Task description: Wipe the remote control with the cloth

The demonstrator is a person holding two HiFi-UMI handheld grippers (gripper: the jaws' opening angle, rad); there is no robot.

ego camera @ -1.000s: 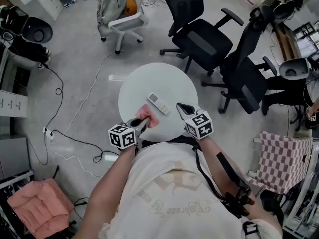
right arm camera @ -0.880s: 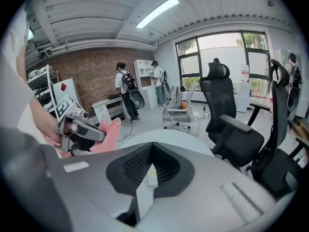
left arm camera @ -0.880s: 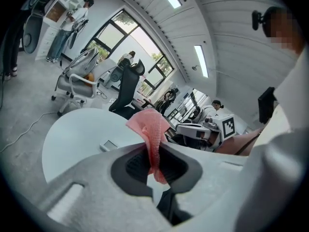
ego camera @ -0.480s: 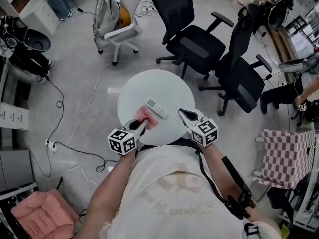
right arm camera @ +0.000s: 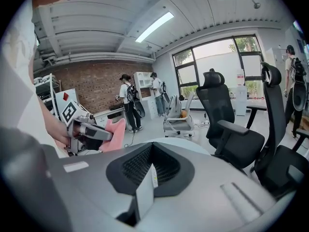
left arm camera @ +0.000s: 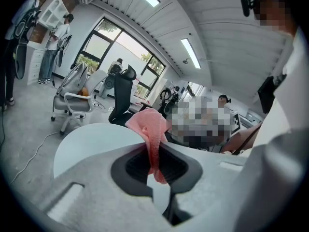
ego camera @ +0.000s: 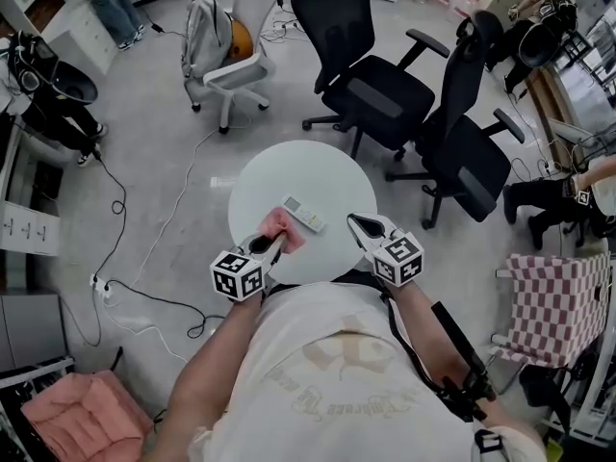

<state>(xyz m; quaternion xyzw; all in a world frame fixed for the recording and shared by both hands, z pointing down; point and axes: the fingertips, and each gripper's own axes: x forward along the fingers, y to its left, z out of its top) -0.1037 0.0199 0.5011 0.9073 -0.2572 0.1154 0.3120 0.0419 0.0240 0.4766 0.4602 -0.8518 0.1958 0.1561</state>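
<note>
**A:** Where do things stand?

**B:** The remote control [ego camera: 302,213] lies flat on the round white desk [ego camera: 322,166], toward the person's side. The left tongs [ego camera: 272,243] pinch a pink cloth [ego camera: 284,224] by 1 bunched fold, and the loose part bulges out past the tips, just beside the remote's near-left end. From the head view I can't tell whether cloth and remote touch.

**A:** And the other pair?

**B:** The right tongs [ego camera: 354,221] are pressed together with nothing in them. They hover to the remote's right, apart from it.

**A:** So no wiping stroke is under way, I'd say. How to do it well?

**B:** Lower the cloth so its free part, not the hard tips, meets the top face, then drag it along the remote's length. The remote looks light and the desk smooth, so it will likely slide. I'd set the 2 closed right tips against the end nearest them to pin it first. Keep the pinch firm, since only a narrow fold is caught.
</note>
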